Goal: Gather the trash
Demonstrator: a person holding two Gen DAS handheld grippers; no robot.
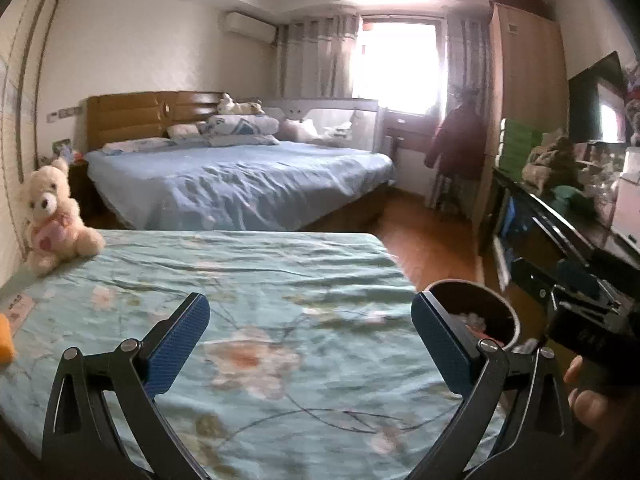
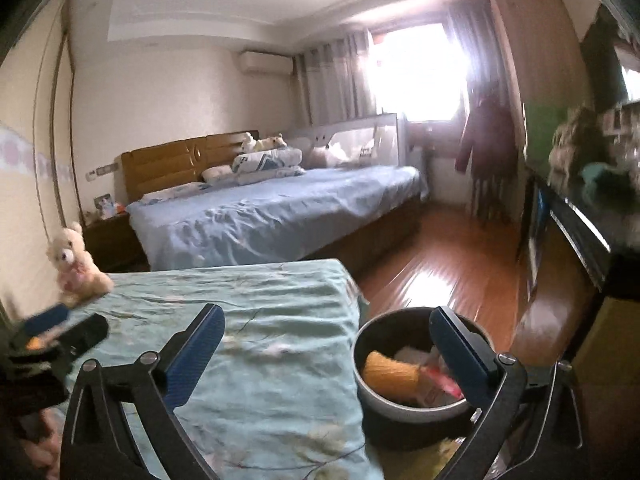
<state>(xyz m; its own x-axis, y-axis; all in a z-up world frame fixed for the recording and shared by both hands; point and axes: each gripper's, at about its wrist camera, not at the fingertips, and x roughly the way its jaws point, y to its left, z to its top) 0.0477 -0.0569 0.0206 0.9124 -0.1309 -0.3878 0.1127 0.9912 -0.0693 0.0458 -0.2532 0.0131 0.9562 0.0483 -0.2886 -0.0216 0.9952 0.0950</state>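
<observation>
A dark round trash bin (image 2: pixel 412 384) stands on the floor at the right edge of the near bed; it holds an orange cup-like piece (image 2: pixel 390 372) and crumpled wrappers (image 2: pixel 436 384). Its rim shows in the left wrist view (image 1: pixel 476 312). My right gripper (image 2: pixel 326 354) is open and empty, its right finger over the bin's mouth. My left gripper (image 1: pixel 310 338) is open and empty above the green floral bedsheet (image 1: pixel 256 300). An orange object (image 1: pixel 5 340) lies at the bed's left edge. The left gripper also shows at the left of the right wrist view (image 2: pixel 60 332).
A cream teddy bear (image 1: pixel 52 216) sits at the near bed's far left corner. A second bed with blue sheet (image 1: pixel 240 184) lies beyond. A dark cabinet with clutter (image 1: pixel 568 200) lines the right wall. Wooden floor (image 2: pixel 452 264) runs between.
</observation>
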